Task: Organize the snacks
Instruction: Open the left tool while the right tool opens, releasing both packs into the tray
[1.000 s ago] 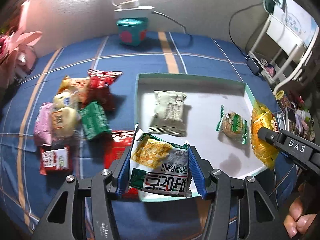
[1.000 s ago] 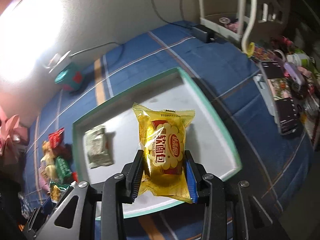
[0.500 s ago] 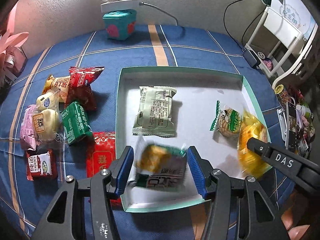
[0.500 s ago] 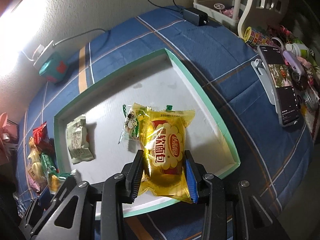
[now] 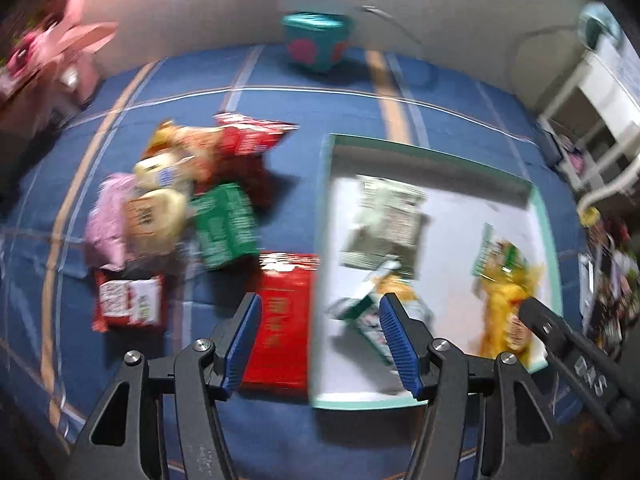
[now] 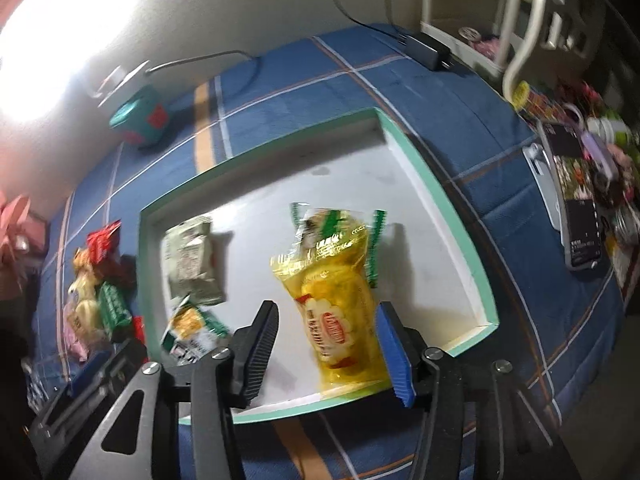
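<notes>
A white tray with a green rim (image 5: 322, 208) (image 6: 424, 168) lies on the blue cloth. It holds a pale green packet (image 5: 384, 220) (image 6: 192, 260), a small green-edged cracker packet (image 5: 500, 256) (image 6: 332, 220), a green-and-yellow chip packet (image 5: 380, 316) (image 6: 192, 328) and a yellow packet (image 5: 504, 312) (image 6: 340, 316). My left gripper (image 5: 320, 344) is open and empty above a red packet (image 5: 284, 320), beside the tray's left rim. My right gripper (image 6: 328, 344) is open, its jaws either side of the yellow packet, which lies in the tray.
A pile of loose snacks lies left of the tray: a green box (image 5: 226, 226), a red-and-white packet (image 5: 128, 304), a pink packet (image 5: 106, 216), buns and red bags. A teal box (image 5: 314, 42) stands at the back. A phone (image 6: 576, 216) and clutter lie right.
The left gripper let the chip packet drop into the tray and swung left over the red packet. The right gripper opened and released the yellow packet into the tray.
</notes>
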Demonstrator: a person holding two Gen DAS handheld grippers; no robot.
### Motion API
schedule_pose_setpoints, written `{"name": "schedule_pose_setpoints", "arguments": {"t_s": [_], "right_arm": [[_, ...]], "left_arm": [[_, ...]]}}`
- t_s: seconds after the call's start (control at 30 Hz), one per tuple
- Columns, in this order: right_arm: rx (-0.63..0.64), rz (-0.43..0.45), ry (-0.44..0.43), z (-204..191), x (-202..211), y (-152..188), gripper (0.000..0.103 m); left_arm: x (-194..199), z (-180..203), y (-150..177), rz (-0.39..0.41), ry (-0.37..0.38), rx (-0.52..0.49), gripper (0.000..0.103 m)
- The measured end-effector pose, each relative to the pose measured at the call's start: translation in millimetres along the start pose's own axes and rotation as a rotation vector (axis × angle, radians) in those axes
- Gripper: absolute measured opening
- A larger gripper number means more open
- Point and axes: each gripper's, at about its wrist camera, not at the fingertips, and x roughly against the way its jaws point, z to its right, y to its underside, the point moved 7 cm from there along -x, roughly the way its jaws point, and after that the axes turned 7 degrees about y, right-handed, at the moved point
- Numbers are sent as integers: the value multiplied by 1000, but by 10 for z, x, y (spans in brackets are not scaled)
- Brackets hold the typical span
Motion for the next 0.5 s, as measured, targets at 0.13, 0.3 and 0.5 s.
{"name": "schedule_pose_setpoints", "arguments": {"t_s": [0.13, 0.3, 0.5], "right_arm": [[83, 18, -24, -283, 94, 76, 62], [158, 18, -56, -575, 153, 201, 62], [208, 19, -74, -818, 197, 306, 66]], "left_arm": [[48, -304, -39, 5, -42, 57, 79], [143, -684, -80, 6, -73, 112, 80], [271, -1077, -79, 28, -123, 164, 83]]}}
